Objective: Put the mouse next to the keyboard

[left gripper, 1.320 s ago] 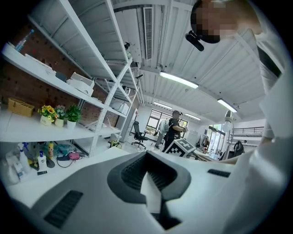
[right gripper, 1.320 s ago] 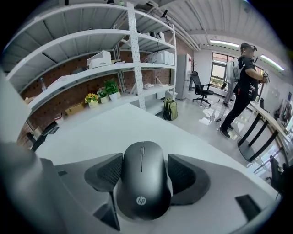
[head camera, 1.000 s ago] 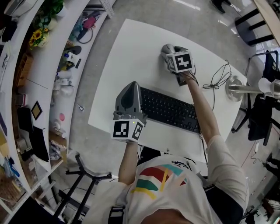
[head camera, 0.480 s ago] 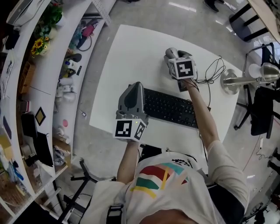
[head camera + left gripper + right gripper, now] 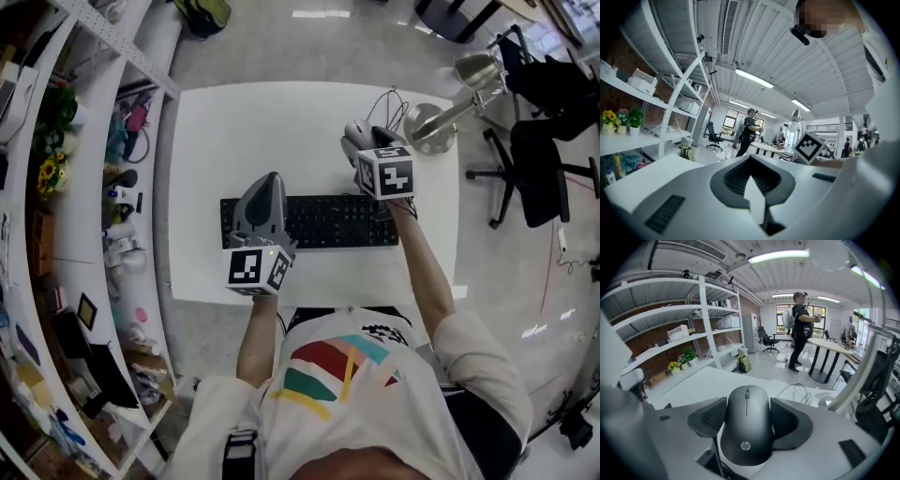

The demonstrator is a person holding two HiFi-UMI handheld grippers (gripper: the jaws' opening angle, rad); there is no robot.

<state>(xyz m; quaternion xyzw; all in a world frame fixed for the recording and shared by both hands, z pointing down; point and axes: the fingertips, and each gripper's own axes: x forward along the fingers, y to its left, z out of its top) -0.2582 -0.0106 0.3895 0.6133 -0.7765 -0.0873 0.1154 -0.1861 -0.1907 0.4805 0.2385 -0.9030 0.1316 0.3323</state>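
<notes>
Office: desks (image 5: 829,347), shelving (image 5: 670,350), swivel chairs (image 5: 766,338)

The mouse (image 5: 746,437) is black and smooth, with a scroll wheel at its front and a small round logo near its tail. It sits level, gripped on both sides by the right claw (image 5: 749,414), nose pointing away. The keyboard (image 5: 328,222) is black and full-size, lying flat near the front edge of the white desk (image 5: 281,131). The mouse is just beyond its right end.

Bright, even indoor light from ceiling tube lamps (image 5: 778,256); white glare patches on the glossy floor (image 5: 506,281); shadows faint; both gripper views bulge strongly, corners black, nearest surfaces soft.
</notes>
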